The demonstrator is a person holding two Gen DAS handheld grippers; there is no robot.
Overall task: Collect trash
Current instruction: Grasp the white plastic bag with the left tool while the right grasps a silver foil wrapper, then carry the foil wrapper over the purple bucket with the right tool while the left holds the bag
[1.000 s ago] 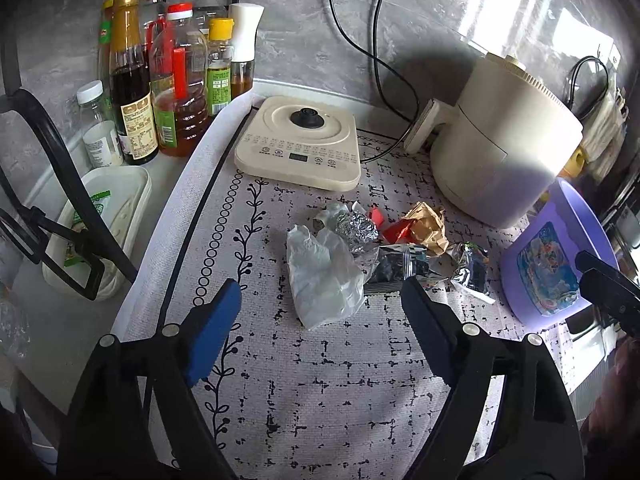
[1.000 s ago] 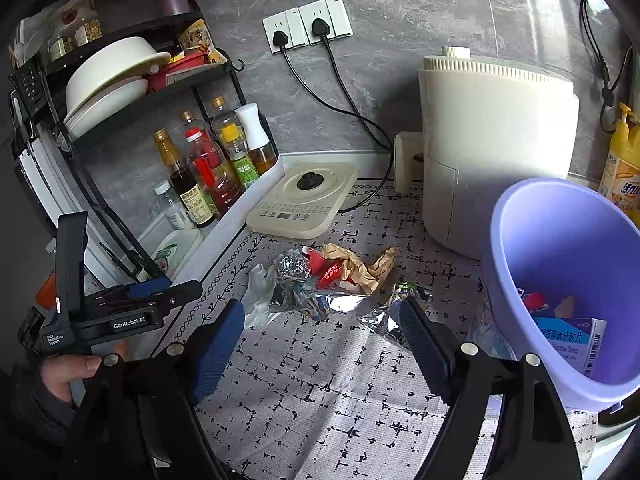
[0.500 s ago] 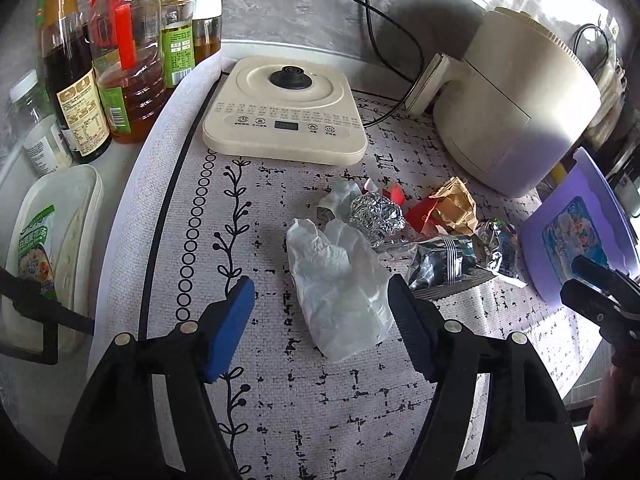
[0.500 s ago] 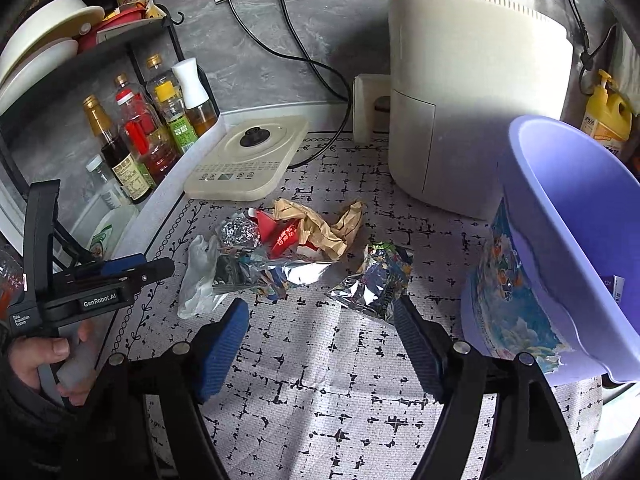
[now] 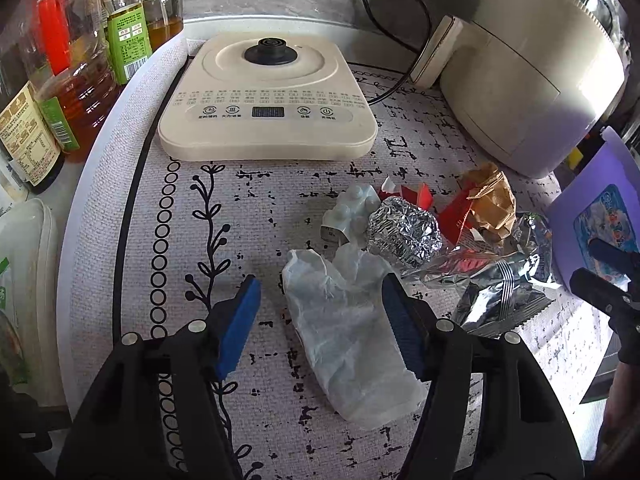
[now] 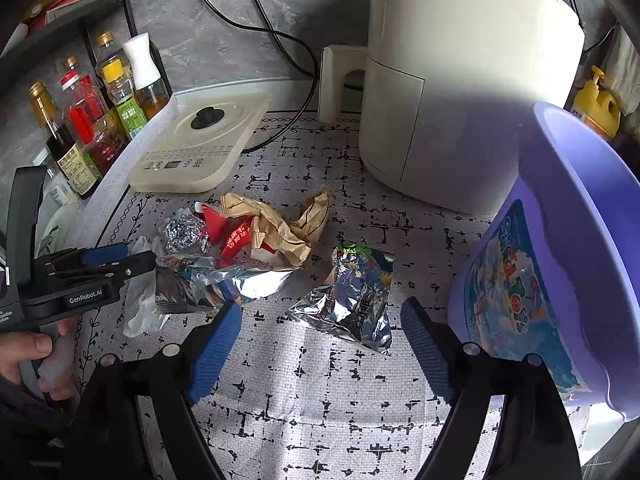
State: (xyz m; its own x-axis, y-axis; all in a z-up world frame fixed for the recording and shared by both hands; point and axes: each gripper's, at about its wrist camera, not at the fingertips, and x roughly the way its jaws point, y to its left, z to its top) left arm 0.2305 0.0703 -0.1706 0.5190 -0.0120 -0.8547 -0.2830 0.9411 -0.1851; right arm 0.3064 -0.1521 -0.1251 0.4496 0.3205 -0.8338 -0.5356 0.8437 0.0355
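— Your left claw [image 5: 320, 316] is spread wide, its blue pads either side of the crumpled plastic glove [image 5: 348, 320] on the mat [image 5: 256, 208]. The right one?

— Your right claw [image 6: 320, 344] is spread too, with the foil snack bag [image 6: 352, 296] lying between its pads. Beyond it sit the foil ball [image 6: 186, 232], red wrapper [image 6: 234, 236] and brown paper [image 6: 280, 224]. Your purple bin [image 6: 580, 248] stands just right, near the white fryer [image 6: 460, 80].
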